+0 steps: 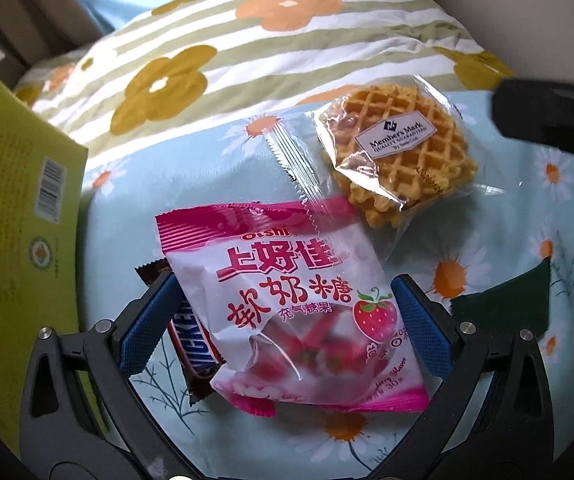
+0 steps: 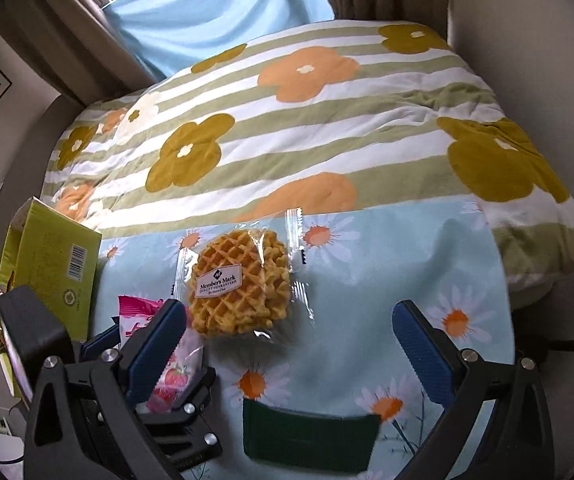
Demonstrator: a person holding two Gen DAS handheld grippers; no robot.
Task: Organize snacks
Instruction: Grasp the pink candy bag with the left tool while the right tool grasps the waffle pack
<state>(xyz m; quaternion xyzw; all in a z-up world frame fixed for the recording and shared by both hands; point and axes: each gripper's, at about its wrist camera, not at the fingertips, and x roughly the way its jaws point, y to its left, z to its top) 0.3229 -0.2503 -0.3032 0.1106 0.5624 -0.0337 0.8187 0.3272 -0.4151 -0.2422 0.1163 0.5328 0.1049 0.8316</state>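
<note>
As the left wrist view shows, the left gripper point(image 1: 283, 312) is spread wide, its blue pads flanking the pink Oishi strawberry candy bag point(image 1: 299, 304) without pressing it. The bag lies on the daisy-print cloth point(image 1: 487, 248) and partly covers a Snickers bar point(image 1: 191, 344), whose brown wrapper sits against the left pad. This straddling position suggests a pick of the bag is being prepared. Just beyond, the Member's Mark waffle point(image 1: 399, 156) lies in its clear wrapper, one sealed end overlapping the bag's top edge. A yellow-green carton point(image 1: 19, 216) stands at the left, a probable container for the snacks.

In the right wrist view, the right gripper point(image 2: 291, 340) is likewise spread and holds nothing. The waffle point(image 2: 243, 284) lies flat just ahead of its left finger, apart from both pads. A dark green pad point(image 2: 307, 436) lies on the cloth below. The left gripper point(image 2: 143, 360) appears at lower left over the pink bag point(image 2: 167, 368), with the carton point(image 2: 55, 264) behind it. A striped floral quilt point(image 2: 307, 120) fills the background.
</note>
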